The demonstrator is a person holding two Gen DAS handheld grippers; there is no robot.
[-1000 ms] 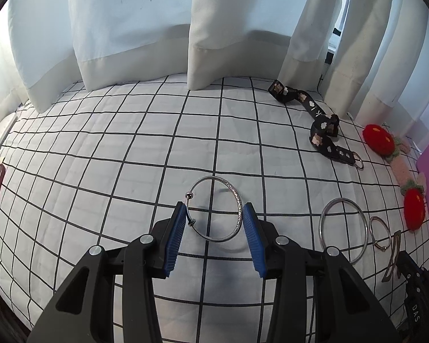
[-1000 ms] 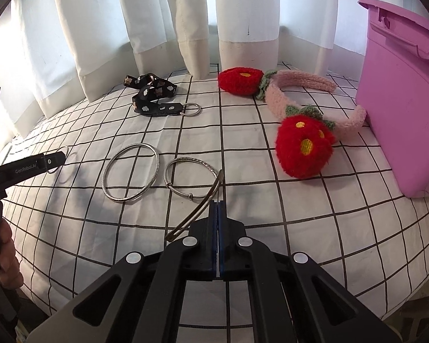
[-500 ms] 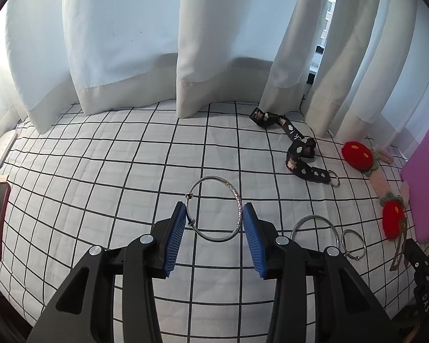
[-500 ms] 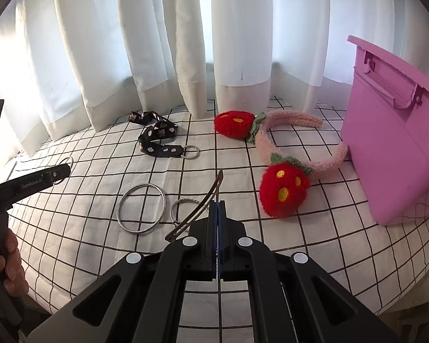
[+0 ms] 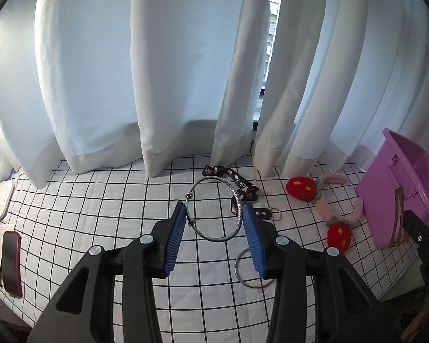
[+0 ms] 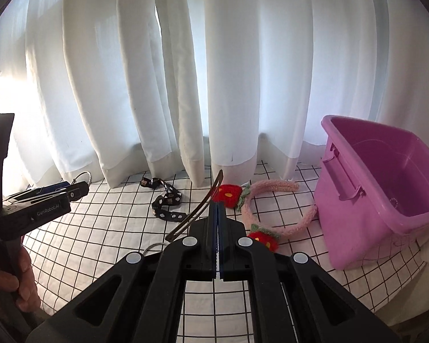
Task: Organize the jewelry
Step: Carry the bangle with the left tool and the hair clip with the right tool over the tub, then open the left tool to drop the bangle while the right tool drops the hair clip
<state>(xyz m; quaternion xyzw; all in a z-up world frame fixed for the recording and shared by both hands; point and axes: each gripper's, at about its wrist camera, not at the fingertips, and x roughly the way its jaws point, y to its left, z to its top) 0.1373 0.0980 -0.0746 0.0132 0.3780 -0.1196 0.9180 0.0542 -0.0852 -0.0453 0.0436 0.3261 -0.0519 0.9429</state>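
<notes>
Black left tongs [image 6: 80, 191] printed "GenRobot.AI".

My right pads hide the mid part of the hair clip [image 6: 200, 208], and my left gripper's finger covers part of the loose ring [image 5: 250, 268] on the sheet. Phone [image 5: 12, 263] is cut by the left edge — box [image 6: 386, 194] interior only partly seen, a small item at its bottom too tiny to ID.

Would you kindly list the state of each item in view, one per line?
Left hand-held gripper: shut on silver bangle, lifted.
Right hand-held gripper: shut on bronze hair clip, lifted.
Pink bin: open, upright.
Strawberry headband: lying on cloth.
Black strap: lying crumpled.
</notes>
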